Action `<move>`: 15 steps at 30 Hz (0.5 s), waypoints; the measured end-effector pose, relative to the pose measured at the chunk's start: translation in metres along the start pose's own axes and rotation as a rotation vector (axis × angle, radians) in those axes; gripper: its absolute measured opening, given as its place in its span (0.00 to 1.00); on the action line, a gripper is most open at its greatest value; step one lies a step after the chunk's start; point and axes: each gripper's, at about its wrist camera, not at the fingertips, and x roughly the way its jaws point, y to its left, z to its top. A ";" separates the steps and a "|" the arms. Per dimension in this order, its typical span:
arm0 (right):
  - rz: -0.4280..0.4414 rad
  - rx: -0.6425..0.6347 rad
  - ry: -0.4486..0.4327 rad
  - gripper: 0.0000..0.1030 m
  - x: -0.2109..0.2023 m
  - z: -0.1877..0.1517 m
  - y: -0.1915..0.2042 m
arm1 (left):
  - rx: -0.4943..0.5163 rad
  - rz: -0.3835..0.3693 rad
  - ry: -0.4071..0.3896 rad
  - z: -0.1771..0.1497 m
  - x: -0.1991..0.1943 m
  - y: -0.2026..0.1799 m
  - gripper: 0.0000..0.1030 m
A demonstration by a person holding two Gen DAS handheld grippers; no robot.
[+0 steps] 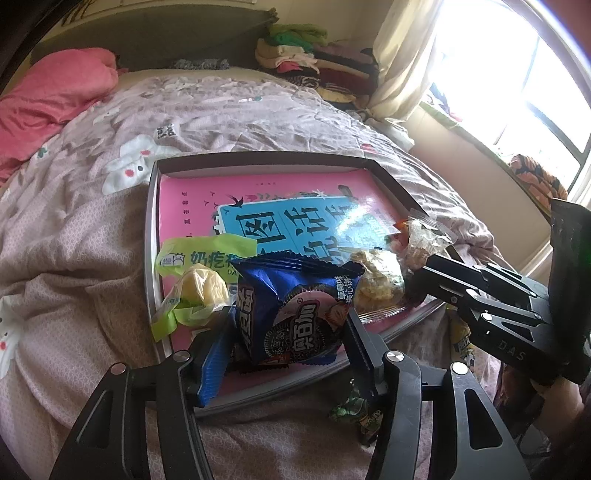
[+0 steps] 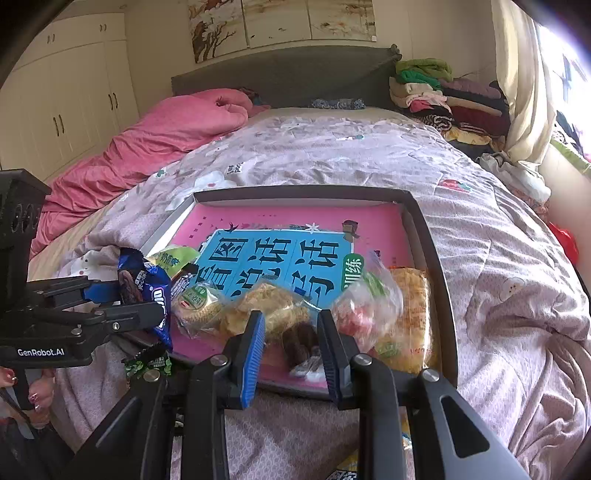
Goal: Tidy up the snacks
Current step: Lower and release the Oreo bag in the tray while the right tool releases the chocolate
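We hold the blue cookie packet [image 1: 295,314] clamped in the left gripper [image 1: 291,332] above the tray [image 1: 151,229]; next we lower and release it, while the right gripper [image 2: 291,332], nearly closed, grips nothing.

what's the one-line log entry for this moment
left gripper: shut on blue cookie pack over tray | right gripper: empty, jaws narrow, at tray's near edge | other snacks in tray

1. Pink quilt [image 2: 155,136] bunched at the bed's head end, left side.
2. Grey headboard [image 2: 288,72] behind it, paintings [image 2: 280,22] on the wall above.
3. Folded clothes pile [image 2: 439,96] at the bed's far right corner.
4. Cream curtain [image 1: 402,55] beside the bright window [image 1: 517,85].
5. White wardrobe [image 2: 70,92] left of the bed.
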 end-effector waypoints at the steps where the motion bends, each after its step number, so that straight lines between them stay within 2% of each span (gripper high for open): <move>1: -0.001 0.001 0.000 0.28 -0.001 -0.001 0.000 | -0.003 -0.001 0.000 0.000 0.000 0.001 0.58; 6: 0.005 0.008 0.001 0.28 -0.004 -0.002 0.000 | -0.014 -0.007 0.002 0.000 -0.001 0.003 0.59; 15: 0.010 0.026 -0.016 0.29 -0.013 0.001 -0.003 | -0.013 -0.009 -0.009 0.001 -0.005 0.001 0.67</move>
